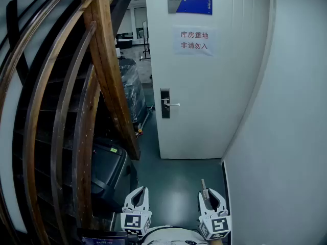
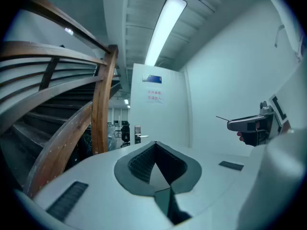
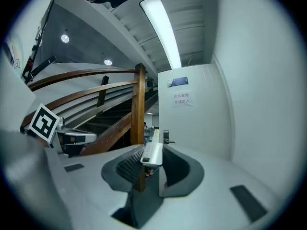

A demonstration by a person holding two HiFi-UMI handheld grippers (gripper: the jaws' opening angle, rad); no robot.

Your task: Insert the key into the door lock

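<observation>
**Two claws low in the passage, key (image 3: 152, 152) well apart from the lock (image 1: 165, 103)**

Both claws sit at the bottom of the head view, side by side and pointing level toward a white door (image 1: 204, 86) at the far end of a narrow passage.

The right claw (image 1: 210, 194) is clenched on the key. In the right gripper view, a pale oblong grip lies between the dark ribbed pads. In the head view, a thin metal blade sticks out past the tips toward the door.

The left claw (image 1: 140, 191) is clenched on nothing. In the left gripper view its tips meet at a point, and only a small bare gap shows behind them.

The lock is a dark upright plate near the left edge of the door, with a silver handle (image 1: 172, 104) reaching to the right. The door looks closed. A paper notice (image 1: 194, 41) with red print is stuck on its upper part, and a blue plate (image 1: 190, 5) sits above that.

A curved wooden stair rail (image 1: 107, 70) fills the left side. A plain pale wall (image 1: 286, 137) closes in the right, and dark floor (image 1: 179, 172) runs between them up to the door. A long ceiling light (image 2: 163, 30) glows overhead in both gripper views.
</observation>
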